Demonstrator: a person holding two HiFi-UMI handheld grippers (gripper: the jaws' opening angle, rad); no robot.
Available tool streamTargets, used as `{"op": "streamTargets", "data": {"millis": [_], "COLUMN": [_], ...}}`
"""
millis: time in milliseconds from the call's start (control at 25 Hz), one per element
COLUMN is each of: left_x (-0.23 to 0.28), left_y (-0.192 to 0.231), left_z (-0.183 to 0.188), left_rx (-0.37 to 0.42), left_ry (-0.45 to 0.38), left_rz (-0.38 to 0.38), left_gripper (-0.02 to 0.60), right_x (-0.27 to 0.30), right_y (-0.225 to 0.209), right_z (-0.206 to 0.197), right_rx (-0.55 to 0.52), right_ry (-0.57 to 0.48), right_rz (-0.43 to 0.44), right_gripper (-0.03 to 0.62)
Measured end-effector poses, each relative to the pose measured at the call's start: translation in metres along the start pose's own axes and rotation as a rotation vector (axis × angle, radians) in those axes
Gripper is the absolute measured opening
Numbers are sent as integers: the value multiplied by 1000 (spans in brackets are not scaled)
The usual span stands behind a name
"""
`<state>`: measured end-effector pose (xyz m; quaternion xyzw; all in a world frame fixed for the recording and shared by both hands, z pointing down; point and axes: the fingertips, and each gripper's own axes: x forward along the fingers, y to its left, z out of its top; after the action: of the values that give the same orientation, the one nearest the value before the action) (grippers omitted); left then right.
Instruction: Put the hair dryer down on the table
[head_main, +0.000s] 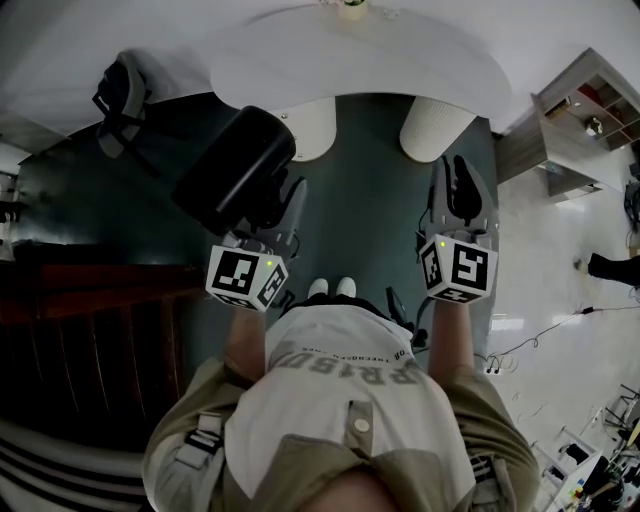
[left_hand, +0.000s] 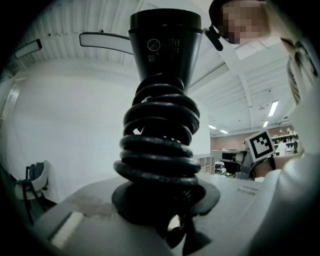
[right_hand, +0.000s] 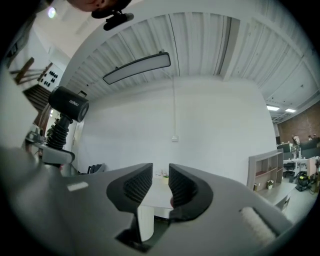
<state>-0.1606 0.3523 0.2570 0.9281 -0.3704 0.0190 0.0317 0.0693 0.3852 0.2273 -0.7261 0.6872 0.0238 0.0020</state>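
Observation:
A black hair dryer (head_main: 235, 170) with its cord coiled round the handle is held up in front of me by my left gripper (head_main: 283, 207), which is shut on the handle. In the left gripper view the coiled handle (left_hand: 160, 150) rises from between the jaws (left_hand: 165, 200) to the wide barrel on top. My right gripper (head_main: 460, 178) is beside it, apart from the dryer, with its jaws slightly open (right_hand: 160, 176) and nothing between them. The right gripper view shows the dryer (right_hand: 69, 104) at the far left. The white rounded table (head_main: 360, 60) lies ahead, beyond both grippers.
Two white cylinder legs (head_main: 436, 128) stand under the table, and a small pot (head_main: 350, 8) sits at its far edge. A black chair (head_main: 120, 95) is at the back left, a shelf unit (head_main: 585, 110) at the right. Dark wooden furniture (head_main: 90, 330) lines my left.

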Motion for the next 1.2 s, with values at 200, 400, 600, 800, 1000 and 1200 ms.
{"op": "streamTargets", "data": {"millis": [200, 400, 600, 800, 1000, 1200], "left_x": [6, 12, 22, 43, 71, 92], "left_y": [2, 8, 28, 52, 92, 124], "left_z": [2, -1, -8, -5, 9, 18], "left_rx": [13, 12, 10, 18, 29, 51], "left_ry": [6, 15, 25, 31, 3, -11], "left_rz": [12, 18, 4, -23, -43, -62], "left_gripper": [127, 127, 127, 126, 127, 127], "right_x": [8, 19, 36, 63, 106, 140], "right_y": [7, 14, 24, 25, 29, 33], "right_z": [-4, -14, -28, -30, -19, -8], "right_rx": [-5, 1, 8, 7, -10, -11], "right_ry": [16, 44, 64, 76, 45, 20], "right_rz": [45, 75, 72, 46, 28, 2], "right_gripper": [238, 291, 301, 301, 301, 301]}}
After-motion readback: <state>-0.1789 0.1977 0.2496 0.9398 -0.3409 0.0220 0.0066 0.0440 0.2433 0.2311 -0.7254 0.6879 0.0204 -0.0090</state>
